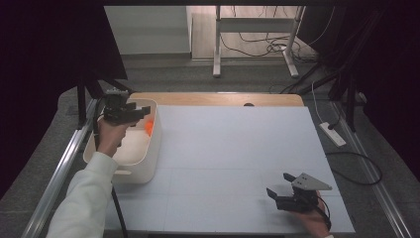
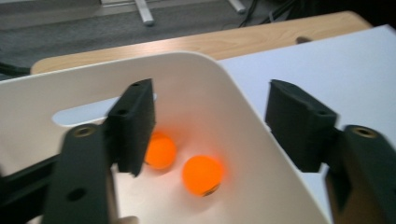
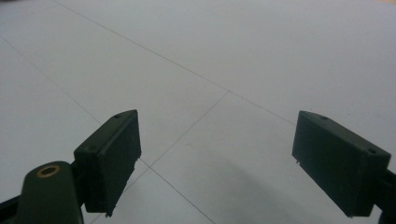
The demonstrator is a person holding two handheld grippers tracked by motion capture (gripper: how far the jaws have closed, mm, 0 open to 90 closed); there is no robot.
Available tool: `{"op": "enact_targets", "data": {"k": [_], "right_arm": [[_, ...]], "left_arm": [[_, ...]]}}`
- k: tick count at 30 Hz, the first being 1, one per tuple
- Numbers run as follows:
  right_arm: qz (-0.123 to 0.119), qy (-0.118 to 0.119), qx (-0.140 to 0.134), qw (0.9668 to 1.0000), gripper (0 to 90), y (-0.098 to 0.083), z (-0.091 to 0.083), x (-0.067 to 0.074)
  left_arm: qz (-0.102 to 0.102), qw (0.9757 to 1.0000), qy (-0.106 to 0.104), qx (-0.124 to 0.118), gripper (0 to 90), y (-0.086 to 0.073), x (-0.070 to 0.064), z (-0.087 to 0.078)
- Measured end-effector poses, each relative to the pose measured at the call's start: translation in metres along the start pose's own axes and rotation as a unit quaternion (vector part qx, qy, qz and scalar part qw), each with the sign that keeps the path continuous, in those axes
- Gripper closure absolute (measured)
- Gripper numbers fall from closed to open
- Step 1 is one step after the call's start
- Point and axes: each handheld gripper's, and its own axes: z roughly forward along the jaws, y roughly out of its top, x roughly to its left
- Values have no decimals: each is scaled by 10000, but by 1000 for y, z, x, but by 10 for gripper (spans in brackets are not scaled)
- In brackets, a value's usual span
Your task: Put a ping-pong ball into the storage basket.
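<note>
Two orange balls [image 2: 201, 174] sit in the bottom of the white bin [image 1: 148, 163], out at nine o'clock on the worktop [image 1: 237, 158], the second ball [image 2: 161, 150] just beside the first and half tucked behind a jaw. The left hand-held gripper [image 1: 141, 111] hangs over the bin, jaws spread with nothing pinched between them, both balls lying loose below. Down at five o'clock the right hand-held gripper [image 1: 280, 184] sits low over bare white sheet, jaws standing wide apart, holding nothing.
</note>
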Motion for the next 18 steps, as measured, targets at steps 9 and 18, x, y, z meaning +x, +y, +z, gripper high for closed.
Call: {"op": "enact_targets", "data": {"k": [9, 18], "right_arm": [[-3, 3, 3, 10000, 152, 0, 0, 0], [-2, -13, -6, 10000, 153, 0, 0, 0]], "left_arm": [[389, 9959, -802, -118, 200, 3, -31, -16], [590, 9864, -1458, -479, 194, -5, -62, -28]]}}
